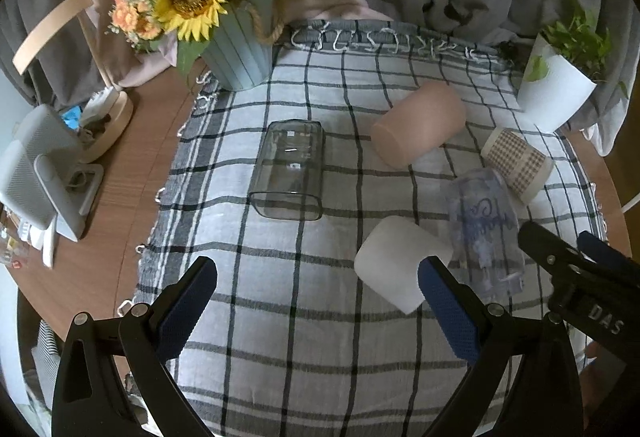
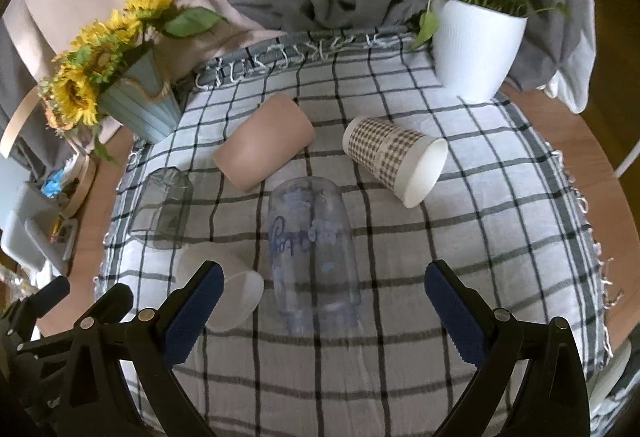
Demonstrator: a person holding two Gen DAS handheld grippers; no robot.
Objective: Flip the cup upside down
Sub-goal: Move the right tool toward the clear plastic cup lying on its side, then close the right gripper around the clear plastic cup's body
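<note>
Several cups lie on their sides on the checked cloth (image 1: 304, 317): a smoky square glass (image 1: 290, 171) (image 2: 164, 205), a pink cup (image 1: 418, 125) (image 2: 262, 141), a checked paper cup (image 1: 518, 163) (image 2: 396, 159), a clear cup with blue lettering (image 1: 484, 229) (image 2: 312, 253) and a frosted white cup (image 1: 400, 263) (image 2: 224, 285). My left gripper (image 1: 318, 291) is open and empty, its right finger beside the white cup. My right gripper (image 2: 324, 295) is open and empty, above the near end of the clear lettered cup; it also shows in the left wrist view (image 1: 560, 249).
A blue pot of sunflowers (image 1: 236, 49) (image 2: 136, 105) stands at the cloth's back left. A white pot with a green plant (image 1: 556, 89) (image 2: 476, 49) stands at the back right. A grey device (image 1: 40, 181) and a round wooden tray (image 1: 108, 125) sit on the wooden table at the left.
</note>
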